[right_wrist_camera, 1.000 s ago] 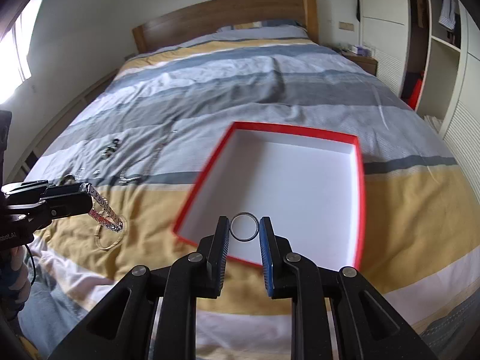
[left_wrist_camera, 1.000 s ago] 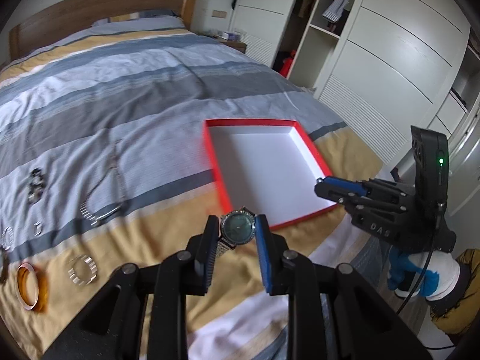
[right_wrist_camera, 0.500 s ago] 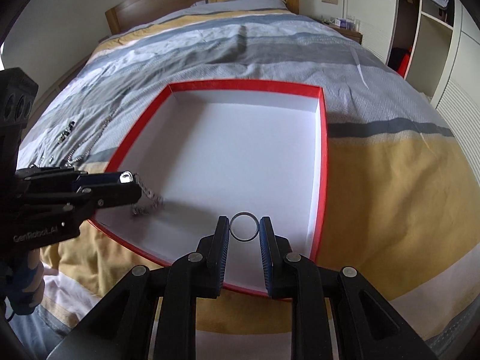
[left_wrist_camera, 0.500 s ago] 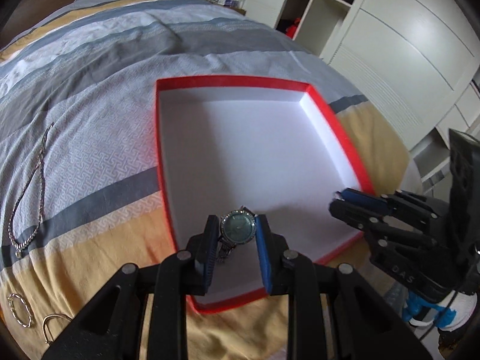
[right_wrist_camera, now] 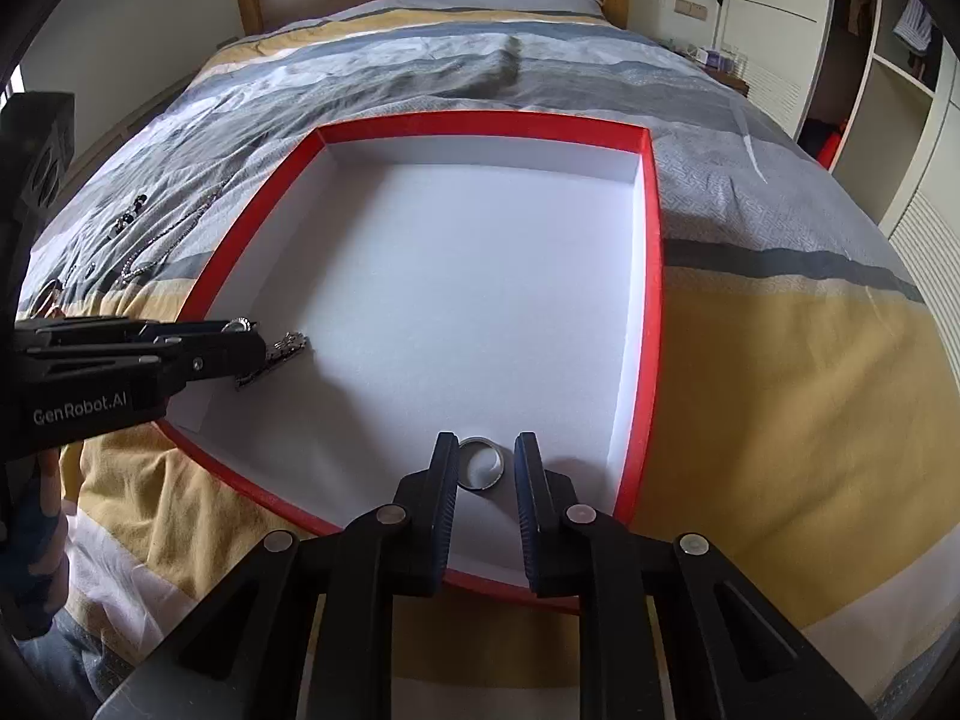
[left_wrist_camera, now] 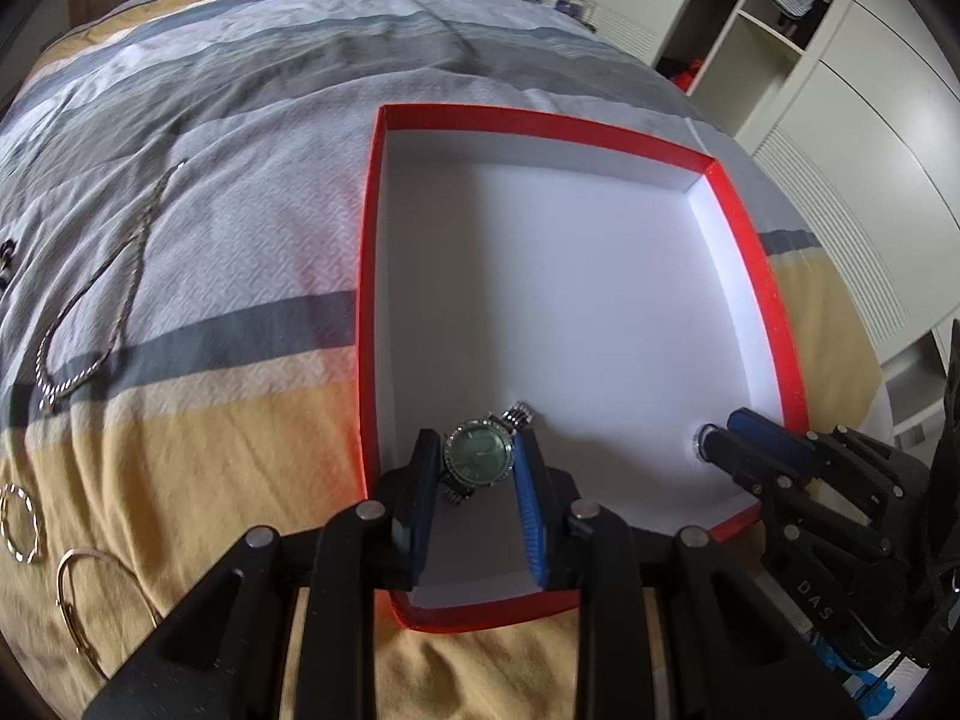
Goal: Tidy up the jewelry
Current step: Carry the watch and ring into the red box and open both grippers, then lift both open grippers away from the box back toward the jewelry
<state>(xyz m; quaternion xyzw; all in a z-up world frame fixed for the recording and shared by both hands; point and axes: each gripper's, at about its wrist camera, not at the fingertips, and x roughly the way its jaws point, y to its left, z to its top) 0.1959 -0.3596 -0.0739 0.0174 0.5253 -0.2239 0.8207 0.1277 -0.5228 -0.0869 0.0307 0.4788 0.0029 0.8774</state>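
Your left gripper (left_wrist_camera: 474, 480) sits low over the near left corner of the red box (left_wrist_camera: 774, 312), its blue pads set about as far apart as the watch (left_wrist_camera: 478, 461) is wide. The green dial lies between them and the steel band trails onto the white floor on both sides. Whether the pads press the case or have just let go of it, you cannot tell from either view. If they grip, open only a little, so the dial settles flat, and then lift straight up so the band does not snag on a pad.

Your right gripper (right_wrist_camera: 487, 471) is at the near right corner of the same box, jaws parted wider than the ring (right_wrist_camera: 480, 463). The ring touches the left pad and stands clear of the right one, so it looks released and lying on the box floor. Draw back along the line of the fingers without sweeping sideways, because a smooth ring will roll or skid at a nudge.

Keep the two pieces well apart as they are now, so the band cannot loop through the ring.

Outside the box, on the striped bedspread (left_wrist_camera: 240, 240) to your left, a chain necklace (left_wrist_camera: 108, 306) and two gold hoops (left_wrist_camera: 36, 540) wait, with a few small dark pieces farther off.
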